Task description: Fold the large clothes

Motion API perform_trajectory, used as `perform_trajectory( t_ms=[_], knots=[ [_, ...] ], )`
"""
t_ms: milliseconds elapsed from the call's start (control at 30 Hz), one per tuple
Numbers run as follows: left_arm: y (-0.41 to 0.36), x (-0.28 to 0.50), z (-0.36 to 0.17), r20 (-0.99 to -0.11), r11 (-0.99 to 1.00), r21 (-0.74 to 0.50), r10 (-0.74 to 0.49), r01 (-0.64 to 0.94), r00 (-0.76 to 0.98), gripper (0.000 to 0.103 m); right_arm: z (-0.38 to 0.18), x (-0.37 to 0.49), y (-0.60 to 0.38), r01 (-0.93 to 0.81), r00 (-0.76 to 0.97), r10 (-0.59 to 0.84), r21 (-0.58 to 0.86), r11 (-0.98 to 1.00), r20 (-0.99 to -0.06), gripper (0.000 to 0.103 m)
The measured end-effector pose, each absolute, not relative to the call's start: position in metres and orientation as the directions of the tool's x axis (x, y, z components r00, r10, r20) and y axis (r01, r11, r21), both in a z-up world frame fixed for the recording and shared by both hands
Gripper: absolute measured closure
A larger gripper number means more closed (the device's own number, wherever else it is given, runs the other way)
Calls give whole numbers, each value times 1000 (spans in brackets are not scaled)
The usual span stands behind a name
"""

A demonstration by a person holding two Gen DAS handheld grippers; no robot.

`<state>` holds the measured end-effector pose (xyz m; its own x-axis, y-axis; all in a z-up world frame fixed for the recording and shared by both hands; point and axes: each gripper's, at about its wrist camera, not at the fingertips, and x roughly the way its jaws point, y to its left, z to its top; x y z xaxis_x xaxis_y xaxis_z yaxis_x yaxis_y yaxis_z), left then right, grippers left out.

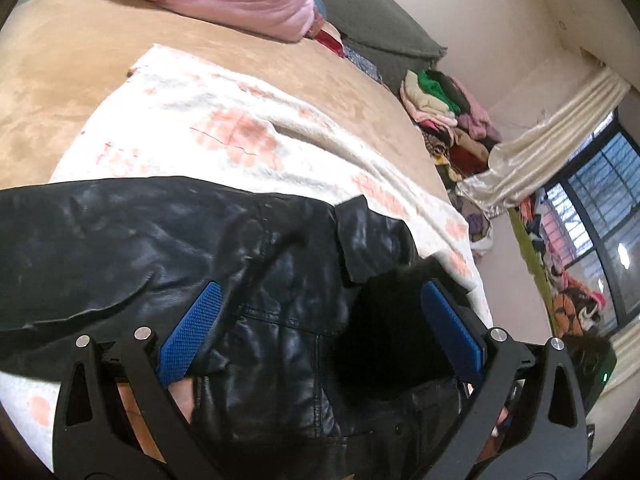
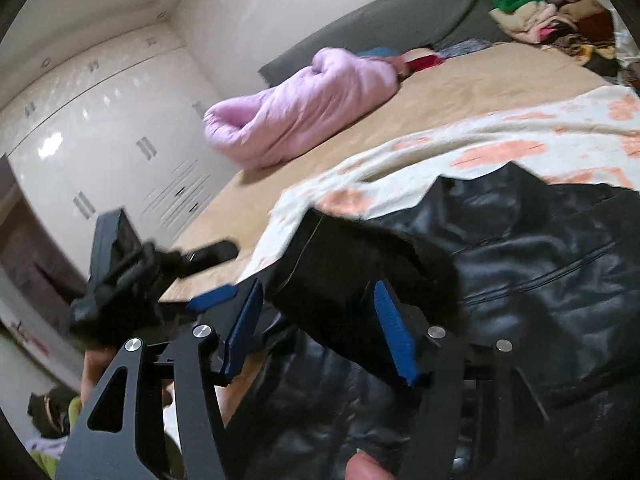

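Note:
A black leather jacket [image 1: 160, 248] lies on a white blanket with orange patches [image 1: 224, 128] on the bed. My left gripper [image 1: 320, 300] is open, its blue pads spread wide over the jacket near the collar and black lining. In the right wrist view the jacket [image 2: 540, 264] fills the lower right. My right gripper [image 2: 320, 300] is open, with a black cuff or lining end [image 2: 340, 276] lying between its pads; the pads do not press on it. The left gripper [image 2: 120, 276] shows blurred at the left of this view.
A pink quilt roll [image 2: 304, 108] and a grey headboard cushion [image 2: 380, 20] lie at the far side of the tan bed [image 1: 60, 80]. A heap of clothes [image 1: 448, 112] sits by the curtain and window. White wardrobes [image 2: 100, 140] stand beyond the bed.

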<state>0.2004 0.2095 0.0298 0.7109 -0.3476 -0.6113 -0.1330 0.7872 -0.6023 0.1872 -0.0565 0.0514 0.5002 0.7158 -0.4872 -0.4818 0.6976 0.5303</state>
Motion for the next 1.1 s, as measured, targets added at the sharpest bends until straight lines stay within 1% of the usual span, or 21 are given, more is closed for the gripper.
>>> perform_trajectory(
  t_ms=[33,133,233,333,433,500,567,633,667,700,733,767,800,867,900,1000,1067,1100],
  knots=[
    [212,199,30,-609,781,-610,-353,-133,711,9,49,183,-53,-497,486,719,520,695,-497,42],
    [212,198,23,-605,767,-630,-387,-121,696,9,42,173,-54,-500,489,701,492,712,-519,41],
    [206,203,9,-615,746,-657,-448,-107,648,9,33,170,-61,-470,484,687,502,726,-541,41],
    [199,208,-10,-627,717,-687,-504,-116,594,9,26,162,-73,-444,501,662,491,750,-557,42],
    [189,214,-36,-612,662,-739,-582,-125,536,9,20,156,-89,-414,521,638,485,770,-568,45],
    [187,219,-48,-608,642,-753,-594,-145,526,9,16,154,-101,-391,532,622,485,782,-574,45],
    [185,223,-54,-573,606,-783,-611,-143,547,9,13,153,-110,-370,543,608,484,793,-580,45],
    [182,228,-54,-588,624,-767,-589,-151,554,11,11,155,-122,-344,556,591,484,804,-585,47],
    [181,229,-53,-598,640,-753,-572,-150,562,14,11,156,-127,-333,563,583,485,808,-585,47],
    [180,230,-52,-606,655,-741,-555,-151,570,27,10,156,-133,-324,569,579,487,811,-584,48],
    [179,230,-50,-603,664,-735,-545,-139,583,58,10,157,-139,-312,578,569,486,817,-585,48],
    [179,230,-48,-599,667,-733,-541,-133,591,73,10,157,-145,-300,588,555,479,825,-588,48],
    [179,230,-45,-594,672,-730,-536,-123,599,83,9,157,-150,-289,597,543,472,833,-591,48],
    [178,227,-32,-549,659,-749,-559,-68,621,88,8,157,-163,-261,614,519,468,845,-595,49],
    [175,225,-24,-522,648,-761,-575,-38,630,100,7,158,-167,-251,619,510,465,849,-597,49],
    [166,212,17,-450,672,-736,-572,78,686,100,8,158,-186,-219,645,478,456,863,-596,50],
    [161,198,47,-396,699,-696,-564,164,724,100,11,160,-197,-200,664,459,452,869,-590,50],
    [160,194,54,-386,716,-673,-554,186,738,100,11,161,-201,-190,672,449,449,873,-589,50]
  ],
)
